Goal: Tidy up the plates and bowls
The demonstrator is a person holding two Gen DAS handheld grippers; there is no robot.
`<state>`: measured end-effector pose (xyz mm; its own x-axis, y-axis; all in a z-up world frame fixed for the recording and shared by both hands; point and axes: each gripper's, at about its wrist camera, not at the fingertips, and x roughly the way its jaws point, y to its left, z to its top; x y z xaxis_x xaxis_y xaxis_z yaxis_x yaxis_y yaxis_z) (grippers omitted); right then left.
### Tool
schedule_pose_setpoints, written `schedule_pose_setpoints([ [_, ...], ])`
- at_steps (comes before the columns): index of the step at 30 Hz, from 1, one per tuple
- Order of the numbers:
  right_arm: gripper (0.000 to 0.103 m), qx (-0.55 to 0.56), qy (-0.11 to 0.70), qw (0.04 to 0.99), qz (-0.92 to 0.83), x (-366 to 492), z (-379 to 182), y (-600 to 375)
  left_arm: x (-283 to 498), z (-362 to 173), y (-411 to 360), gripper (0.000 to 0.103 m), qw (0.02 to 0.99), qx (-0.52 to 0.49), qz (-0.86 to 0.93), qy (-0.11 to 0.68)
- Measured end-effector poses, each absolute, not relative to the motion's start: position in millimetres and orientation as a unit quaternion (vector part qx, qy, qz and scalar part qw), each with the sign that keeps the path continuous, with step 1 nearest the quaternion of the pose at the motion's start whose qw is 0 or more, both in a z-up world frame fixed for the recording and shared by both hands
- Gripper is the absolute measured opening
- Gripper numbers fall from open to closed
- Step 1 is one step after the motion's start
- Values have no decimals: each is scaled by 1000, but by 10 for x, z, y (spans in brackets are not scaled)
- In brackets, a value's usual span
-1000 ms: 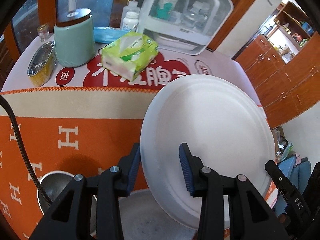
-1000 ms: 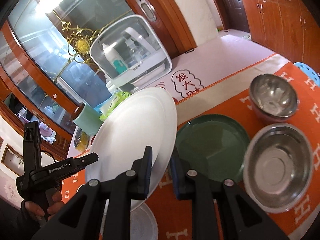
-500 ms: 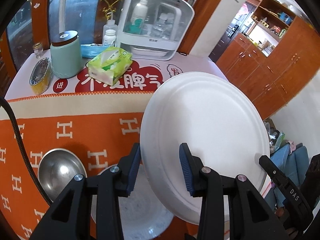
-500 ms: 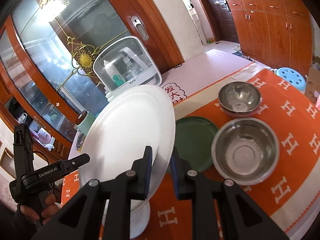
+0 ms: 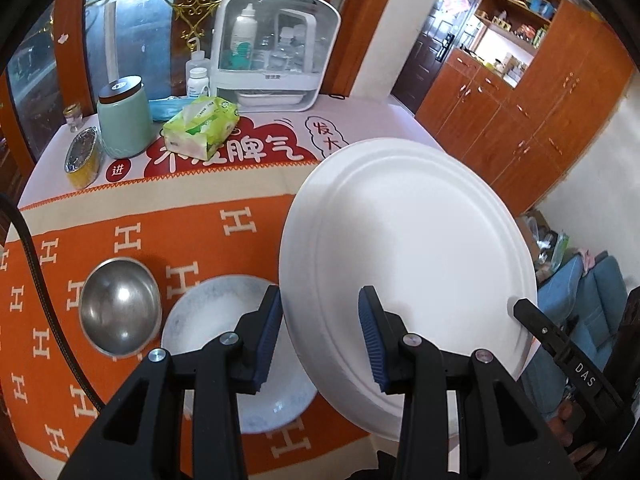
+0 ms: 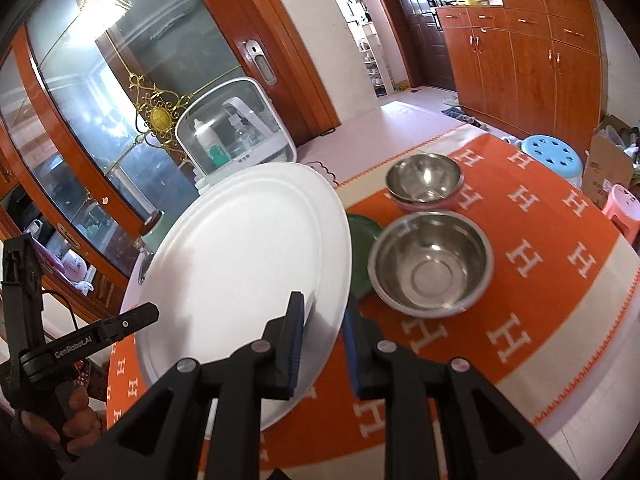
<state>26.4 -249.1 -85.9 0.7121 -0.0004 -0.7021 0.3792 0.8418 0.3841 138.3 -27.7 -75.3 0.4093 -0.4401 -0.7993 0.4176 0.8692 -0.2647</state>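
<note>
A large white plate (image 5: pixel 408 272) hangs tilted above the orange tablecloth, held from both sides. My left gripper (image 5: pixel 320 300) is shut on its near rim, and my right gripper (image 6: pixel 325 304) is shut on the opposite rim of the white plate (image 6: pixel 248 256). Below the left gripper sit a marbled white dish (image 5: pixel 216 320) and a steel bowl (image 5: pixel 120 308). In the right wrist view a big steel bowl (image 6: pixel 430 264), a smaller steel bowl (image 6: pixel 424 178) nested in a pink one, and a green plate (image 6: pixel 362 256), mostly hidden by the white plate, rest on the cloth.
At the table's far end stand a white organizer case (image 5: pixel 276 52), a tissue pack (image 5: pixel 202 128), a green jar (image 5: pixel 122 120) and a tin (image 5: pixel 82 156). A blue stool (image 6: pixel 554 156) and a pink stool (image 6: pixel 622 208) stand beyond the table edge.
Both grippers have drawn back and risen with the white plate. More of the table shows: the steel bowl and marbled dish have come into the left view. The green plate is now mostly covered.
</note>
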Motion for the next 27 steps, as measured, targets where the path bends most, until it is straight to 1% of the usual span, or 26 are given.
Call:
schedule_pose_setpoints([
  [14, 20, 255, 420, 863, -119, -369, -1087, -2579, 699, -1013, -470, 37, 811, 3, -244, 532],
  [22, 22, 249, 465, 841, -119, -554, -1346, -2611, 447, -1326, -503, 37, 794, 2, -234, 561],
  [27, 23, 226, 499, 828, -117, -585, -1537, -2587, 335, -1571, -509, 37, 784, -8, -221, 580],
])
